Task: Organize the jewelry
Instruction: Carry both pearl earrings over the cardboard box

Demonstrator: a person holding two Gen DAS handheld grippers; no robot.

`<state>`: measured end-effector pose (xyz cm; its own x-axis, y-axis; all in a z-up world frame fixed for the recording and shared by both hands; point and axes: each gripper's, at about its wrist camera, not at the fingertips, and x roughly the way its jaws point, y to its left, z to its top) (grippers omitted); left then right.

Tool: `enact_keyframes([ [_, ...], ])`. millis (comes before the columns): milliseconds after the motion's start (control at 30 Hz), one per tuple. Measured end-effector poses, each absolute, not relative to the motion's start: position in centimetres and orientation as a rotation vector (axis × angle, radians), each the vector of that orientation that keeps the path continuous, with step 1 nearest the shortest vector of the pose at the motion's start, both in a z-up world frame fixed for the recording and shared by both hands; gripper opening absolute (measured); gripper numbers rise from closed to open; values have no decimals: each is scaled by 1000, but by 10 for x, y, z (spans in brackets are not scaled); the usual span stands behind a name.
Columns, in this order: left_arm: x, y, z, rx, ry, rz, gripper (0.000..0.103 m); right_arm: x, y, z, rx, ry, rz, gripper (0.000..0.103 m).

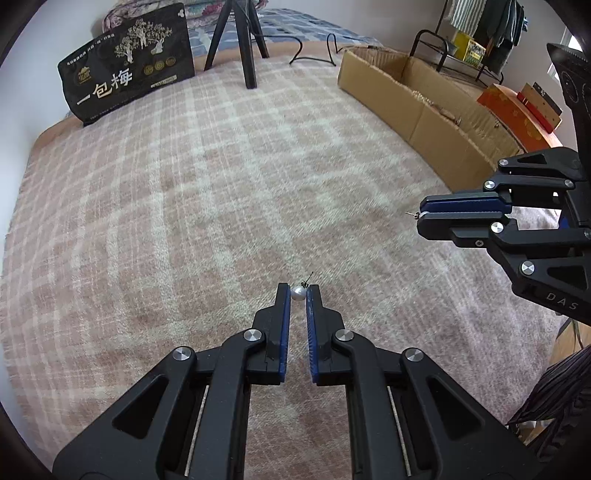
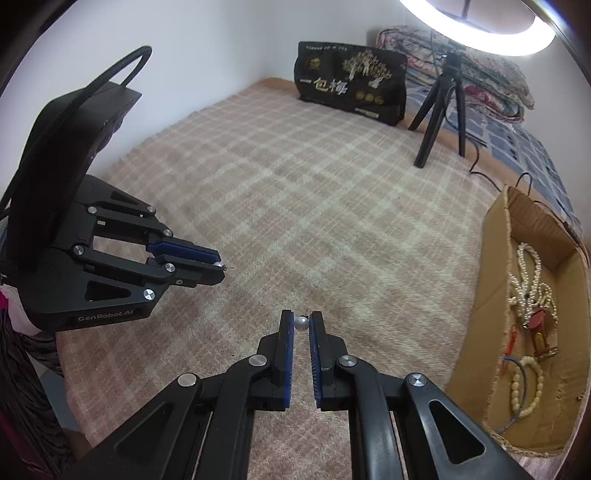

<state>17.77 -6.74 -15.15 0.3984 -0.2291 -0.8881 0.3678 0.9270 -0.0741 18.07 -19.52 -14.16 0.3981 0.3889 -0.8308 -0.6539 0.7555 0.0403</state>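
My left gripper [image 1: 298,292] is shut on a pearl earring [image 1: 297,293], its small metal post sticking out past the tips, held above the plaid blanket. My right gripper [image 2: 301,322] is shut on a second pearl earring [image 2: 301,322]. In the left wrist view the right gripper [image 1: 422,213] is at the right with a thin pin showing at its tips. In the right wrist view the left gripper [image 2: 221,266] is at the left, also with a pin at its tips. A cardboard box [image 2: 496,295] at the right holds pearl necklaces [image 2: 526,280] and bead bracelets [image 2: 526,384].
A pink plaid blanket [image 1: 207,192] covers the bed. A black snack bag [image 1: 127,62] leans at the back by the wall. A black tripod [image 1: 242,40] with a cable and a ring light [image 2: 476,33] stand at the back. An orange box [image 1: 513,107] lies beyond the cardboard box [image 1: 417,103].
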Motion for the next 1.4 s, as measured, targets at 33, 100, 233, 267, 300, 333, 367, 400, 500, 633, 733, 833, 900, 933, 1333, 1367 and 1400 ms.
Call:
enact_keyframes([
  [33,178,-68,-149,137,1093,-382,7,180,-198,-138,-309,945,668,6],
  [100,179,-70,-142,124,1081,-389,7,180,-203,-131,-299,932,657,6],
  [233,181,-77,-126,101,1049,-406,7,182,-217,-118,-278,902,621,6],
  [267,181,-79,-122,94,1041,-412,7,182,-221,-116,-275,895,611,6],
  [300,182,-81,-118,88,1033,-417,7,184,-225,-113,-269,888,598,6],
  [333,183,-84,-114,83,1025,-422,7,185,-228,-111,-263,884,590,6],
  [367,184,-87,-110,78,1017,-427,7,186,-234,-109,-256,878,576,6],
  [400,185,-89,-108,74,1011,-430,7,188,-239,-106,-249,872,563,6],
  [500,189,-98,-98,61,991,-443,7,194,-255,-99,-229,857,526,6],
  [633,193,-112,-87,46,967,-461,7,204,-277,-91,-192,837,475,6],
  [733,196,-122,-80,37,950,-475,7,212,-294,-85,-171,824,440,6],
  [833,199,-133,-74,29,938,-489,7,219,-308,-84,-154,818,403,6],
  [900,201,-140,-72,25,931,-496,7,225,-318,-83,-134,819,382,6],
  [933,202,-144,-70,23,927,-499,7,228,-323,-84,-125,820,370,6],
  [1333,208,-181,-64,50,890,-511,7,250,-364,-85,-73,825,293,6],
  [1367,208,-183,-63,54,885,-510,7,252,-366,-86,-69,826,291,6],
  [1400,208,-186,-62,58,879,-511,7,254,-368,-86,-68,827,288,6],
])
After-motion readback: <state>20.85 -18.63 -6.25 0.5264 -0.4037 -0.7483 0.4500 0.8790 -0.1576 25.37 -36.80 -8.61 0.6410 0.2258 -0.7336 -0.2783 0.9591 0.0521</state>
